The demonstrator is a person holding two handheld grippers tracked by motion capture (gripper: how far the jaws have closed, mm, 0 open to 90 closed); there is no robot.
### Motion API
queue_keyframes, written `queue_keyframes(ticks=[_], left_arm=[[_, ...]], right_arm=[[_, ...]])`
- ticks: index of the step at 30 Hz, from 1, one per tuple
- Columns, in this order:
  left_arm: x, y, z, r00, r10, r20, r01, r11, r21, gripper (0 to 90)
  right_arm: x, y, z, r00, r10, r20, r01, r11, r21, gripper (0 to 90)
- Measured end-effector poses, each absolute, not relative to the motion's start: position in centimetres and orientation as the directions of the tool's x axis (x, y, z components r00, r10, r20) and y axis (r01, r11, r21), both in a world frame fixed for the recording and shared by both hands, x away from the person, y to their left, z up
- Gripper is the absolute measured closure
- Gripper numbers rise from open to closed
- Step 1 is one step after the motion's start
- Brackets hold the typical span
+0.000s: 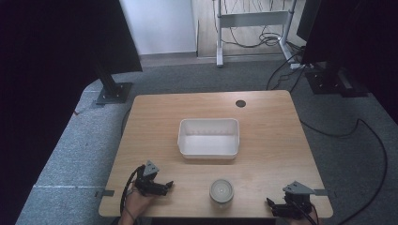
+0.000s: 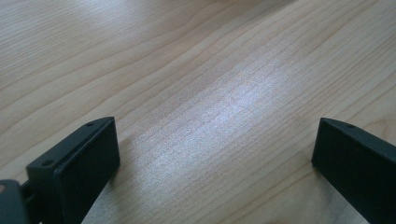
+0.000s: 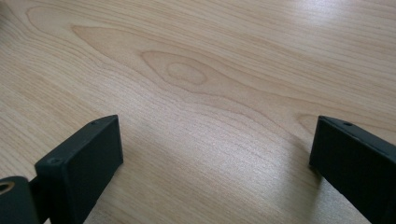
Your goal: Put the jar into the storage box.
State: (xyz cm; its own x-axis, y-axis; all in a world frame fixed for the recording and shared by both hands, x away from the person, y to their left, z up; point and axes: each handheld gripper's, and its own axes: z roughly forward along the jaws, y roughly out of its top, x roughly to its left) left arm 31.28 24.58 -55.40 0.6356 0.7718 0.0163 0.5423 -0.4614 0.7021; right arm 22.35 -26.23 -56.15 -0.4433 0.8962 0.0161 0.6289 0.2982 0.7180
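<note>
You had the left gripper low at the near left of the wooden table, jaws pointing right toward the round white jar, which stood near the front edge between your two grippers. Your right gripper sat at the near right corner, pointing left. The white bin lay mid-table, just beyond the jar.
</note>
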Motion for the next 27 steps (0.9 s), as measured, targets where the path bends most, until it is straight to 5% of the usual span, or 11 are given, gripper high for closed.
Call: queue_keyframes(ticks=[27], left_arm=[[31.39,24.63,-55.41,0.618,0.786,0.015,0.552,-0.447,0.704,0.5]], right_arm=[[21.96,-26.13,-55.93,-0.457,0.889,0.017,0.636,0.313,0.705,3.1]])
